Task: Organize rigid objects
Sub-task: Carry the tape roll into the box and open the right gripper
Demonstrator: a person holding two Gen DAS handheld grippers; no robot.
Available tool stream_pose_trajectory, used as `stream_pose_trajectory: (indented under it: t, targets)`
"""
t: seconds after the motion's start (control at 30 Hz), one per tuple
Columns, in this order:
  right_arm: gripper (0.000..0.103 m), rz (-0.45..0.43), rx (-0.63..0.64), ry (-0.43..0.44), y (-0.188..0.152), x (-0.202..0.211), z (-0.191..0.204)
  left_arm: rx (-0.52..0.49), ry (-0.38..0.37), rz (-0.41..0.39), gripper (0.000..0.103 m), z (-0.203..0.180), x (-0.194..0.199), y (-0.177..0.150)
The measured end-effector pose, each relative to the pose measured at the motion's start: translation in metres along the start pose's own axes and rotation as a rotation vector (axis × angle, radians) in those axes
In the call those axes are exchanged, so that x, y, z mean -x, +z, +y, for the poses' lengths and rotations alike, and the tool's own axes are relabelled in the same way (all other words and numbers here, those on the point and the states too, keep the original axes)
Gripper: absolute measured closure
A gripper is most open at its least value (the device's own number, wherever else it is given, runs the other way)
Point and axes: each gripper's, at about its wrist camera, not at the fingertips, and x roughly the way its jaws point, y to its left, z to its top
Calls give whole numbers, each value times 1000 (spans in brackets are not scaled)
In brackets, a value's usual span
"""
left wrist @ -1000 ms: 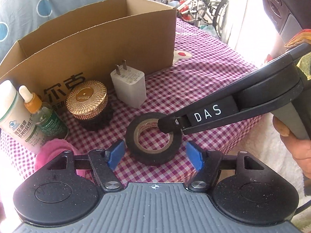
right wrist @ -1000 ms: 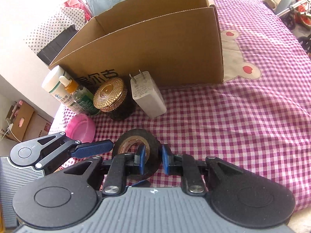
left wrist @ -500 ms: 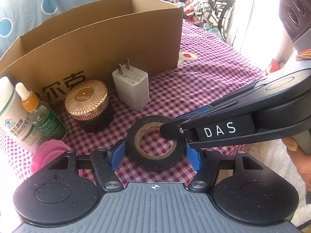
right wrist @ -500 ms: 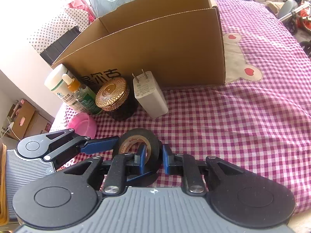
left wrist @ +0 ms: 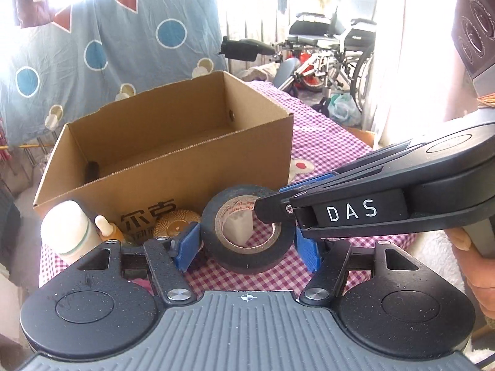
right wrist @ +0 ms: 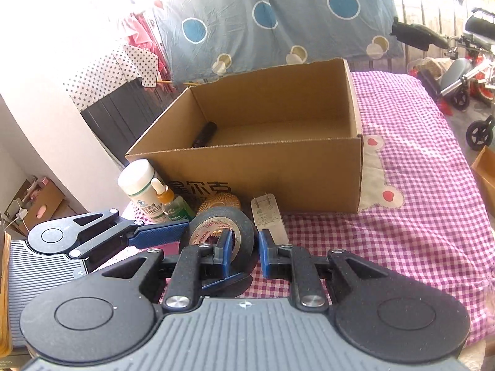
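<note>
Our right gripper (right wrist: 242, 255) clamps the wall of the tape (right wrist: 221, 227), one finger through its core, while our left gripper (left wrist: 246, 247) stands wide apart around it, not touching. We should keep the pinch firm, clear the box (right wrist: 269, 167) rim, then release inside. Tape: a black roll, tilted, raised above the cloth (right wrist: 417, 216) near its front edge.

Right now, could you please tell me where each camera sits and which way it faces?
Left wrist: on the left gripper, looking along its open fingers at the tape and box; the right gripper enters from the right, hand visible.
Right wrist: on the right gripper, shut on the tape, facing the box; the left gripper shows at left.
Both share tape, box, charger, bottles.
</note>
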Motion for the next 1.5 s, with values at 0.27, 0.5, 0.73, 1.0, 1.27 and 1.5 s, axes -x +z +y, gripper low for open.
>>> stream_pose_trajectory:
  t: [0.27, 0.5, 0.73, 1.0, 1.27, 1.5]
  targets:
    - [82, -123, 132, 88, 85, 9, 28, -7, 123, -103, 37, 30, 20, 63]
    - [82, 10, 152, 142, 169, -60, 31, 64, 117, 54, 37, 86, -32, 113]
    - [82, 257, 63, 150, 212, -178, 11, 154, 56, 328, 37, 139, -119, 125]
    - [83, 435, -84, 186, 218, -276, -17, 81, 152, 472, 37, 150, -177, 118]
    - [80, 477, -247, 209, 211, -324, -32, -7, 226, 507, 37, 152, -198, 111]
    - [61, 478, -321, 216, 203, -336, -37, -35, 227, 482, 36, 142, -194, 108]
